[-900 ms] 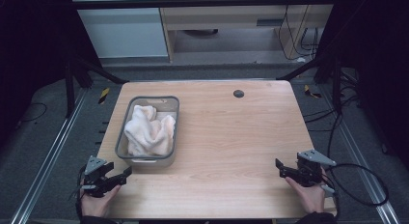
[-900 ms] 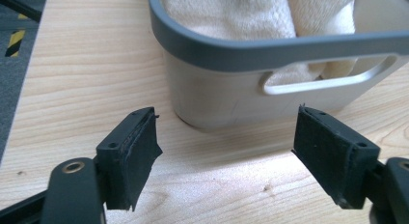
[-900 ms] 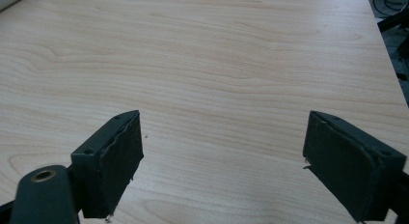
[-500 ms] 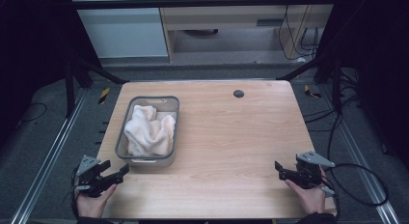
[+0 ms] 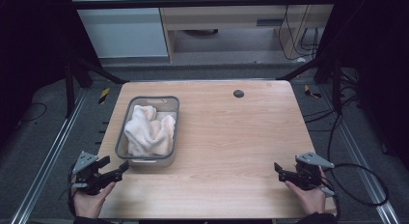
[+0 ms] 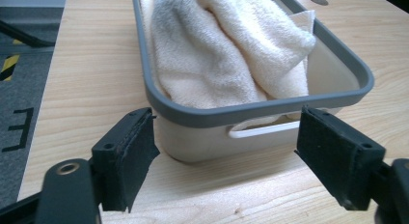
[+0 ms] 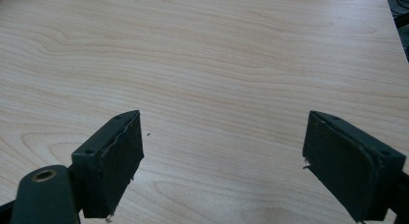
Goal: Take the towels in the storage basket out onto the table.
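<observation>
A grey-rimmed white tub (image 5: 170, 101) stands on the left part of the wooden table (image 5: 231, 137), holding a crumpled cream towel (image 5: 147, 130). My left gripper (image 5: 118, 172) hovers open at the table's front left corner, its jaws pointing at the tub's near end. In the left gripper view the tub's rim (image 6: 260, 108) and its slot handle (image 6: 263, 131) lie just beyond the spread jaws, with the towel (image 6: 226, 45) heaped inside. My right gripper (image 5: 279, 170) is open near the front right edge, over bare wood (image 7: 217, 64).
A small dark round hole (image 5: 238, 93) marks the table's far side. Black frame bars and cables surround the table. A cable (image 5: 359, 183) loops from the right gripper over the floor at the right.
The left gripper has drifted slightly left and down towards the table's front corner. The right gripper has barely shifted. Tub and towel have not moved.
</observation>
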Tool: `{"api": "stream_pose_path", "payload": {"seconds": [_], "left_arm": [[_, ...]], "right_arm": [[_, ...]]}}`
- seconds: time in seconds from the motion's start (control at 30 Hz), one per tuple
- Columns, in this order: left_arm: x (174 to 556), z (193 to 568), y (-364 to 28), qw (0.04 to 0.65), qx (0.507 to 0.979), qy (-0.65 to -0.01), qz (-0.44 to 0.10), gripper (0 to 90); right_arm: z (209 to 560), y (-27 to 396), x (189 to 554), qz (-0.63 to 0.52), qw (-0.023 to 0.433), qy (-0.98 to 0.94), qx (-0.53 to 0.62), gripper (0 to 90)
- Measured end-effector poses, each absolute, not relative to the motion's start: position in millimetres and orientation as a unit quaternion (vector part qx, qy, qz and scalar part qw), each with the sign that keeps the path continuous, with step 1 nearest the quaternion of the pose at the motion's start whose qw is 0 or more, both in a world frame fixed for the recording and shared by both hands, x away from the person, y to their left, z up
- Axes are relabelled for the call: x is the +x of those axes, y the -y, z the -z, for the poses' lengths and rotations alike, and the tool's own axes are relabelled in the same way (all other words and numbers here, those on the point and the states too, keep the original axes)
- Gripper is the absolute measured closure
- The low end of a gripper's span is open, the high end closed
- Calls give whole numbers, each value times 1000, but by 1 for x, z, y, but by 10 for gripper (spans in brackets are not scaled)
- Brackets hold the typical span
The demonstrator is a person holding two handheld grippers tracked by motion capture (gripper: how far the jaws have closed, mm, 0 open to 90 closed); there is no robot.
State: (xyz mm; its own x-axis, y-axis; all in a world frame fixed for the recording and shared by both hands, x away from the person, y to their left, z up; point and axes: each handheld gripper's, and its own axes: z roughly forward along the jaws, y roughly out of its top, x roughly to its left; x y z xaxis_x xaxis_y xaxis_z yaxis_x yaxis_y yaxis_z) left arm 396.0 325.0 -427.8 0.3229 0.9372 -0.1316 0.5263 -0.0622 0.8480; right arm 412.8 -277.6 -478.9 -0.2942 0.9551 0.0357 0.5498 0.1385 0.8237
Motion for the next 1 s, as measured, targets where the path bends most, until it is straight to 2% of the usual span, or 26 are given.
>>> {"api": "stream_pose_path", "payload": {"seconds": [0.5,1.0], "left_arm": [[405,405,-324,440,692,-521,-236,192],[434,381,-315,437,697,-516,-237,183]], "right_arm": [[480,276,408,-378,266,-710,531,141],[481,276,409,-369,267,-713,533,139]]}}
